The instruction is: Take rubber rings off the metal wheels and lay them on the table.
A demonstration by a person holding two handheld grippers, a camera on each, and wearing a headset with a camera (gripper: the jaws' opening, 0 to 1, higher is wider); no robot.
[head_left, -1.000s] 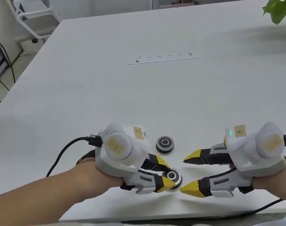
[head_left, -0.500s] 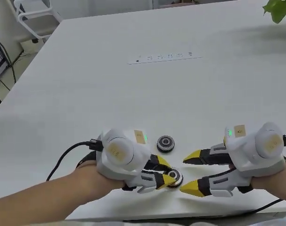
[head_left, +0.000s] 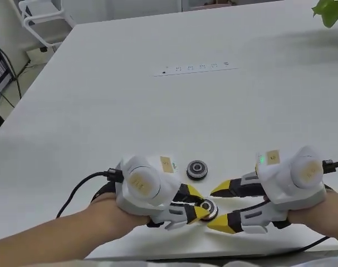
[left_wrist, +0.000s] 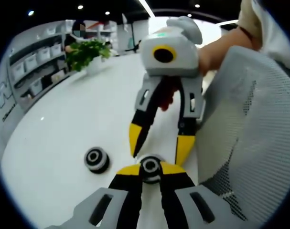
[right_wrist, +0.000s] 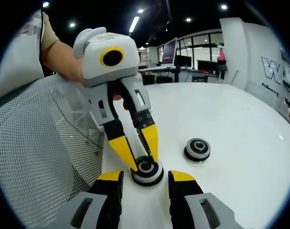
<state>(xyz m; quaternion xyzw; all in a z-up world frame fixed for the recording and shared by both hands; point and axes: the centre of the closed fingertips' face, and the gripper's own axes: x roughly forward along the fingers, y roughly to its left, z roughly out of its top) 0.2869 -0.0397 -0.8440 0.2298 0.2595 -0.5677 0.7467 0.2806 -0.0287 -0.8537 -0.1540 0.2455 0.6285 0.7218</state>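
Observation:
A small metal wheel with a black rubber ring [head_left: 207, 209] [left_wrist: 150, 167] [right_wrist: 147, 171] sits near the table's front edge. My left gripper [head_left: 199, 211] [left_wrist: 150, 169] is shut on it, yellow tips hugging its sides. My right gripper [head_left: 216, 207] [right_wrist: 145, 176] faces it from the right, open, its jaws straddling the same wheel. In the left gripper view the right gripper [left_wrist: 158, 145] comes down from the top. In the right gripper view the left gripper [right_wrist: 139, 153] pinches the wheel from above. A second ringed wheel [head_left: 197, 169] [left_wrist: 97, 159] [right_wrist: 197, 150] lies flat just beyond.
The white table [head_left: 157, 105] stretches far ahead, with a flush socket strip [head_left: 194, 69] at mid-table. A plant [head_left: 330, 11] stands at the far right corner and a white chair [head_left: 38, 14] at far left. A mesh chair back [right_wrist: 44, 143] is close behind the grippers.
My right gripper has moved left, so its open jaws now straddle the held wheel. The left gripper and both wheels have stayed about where they were.

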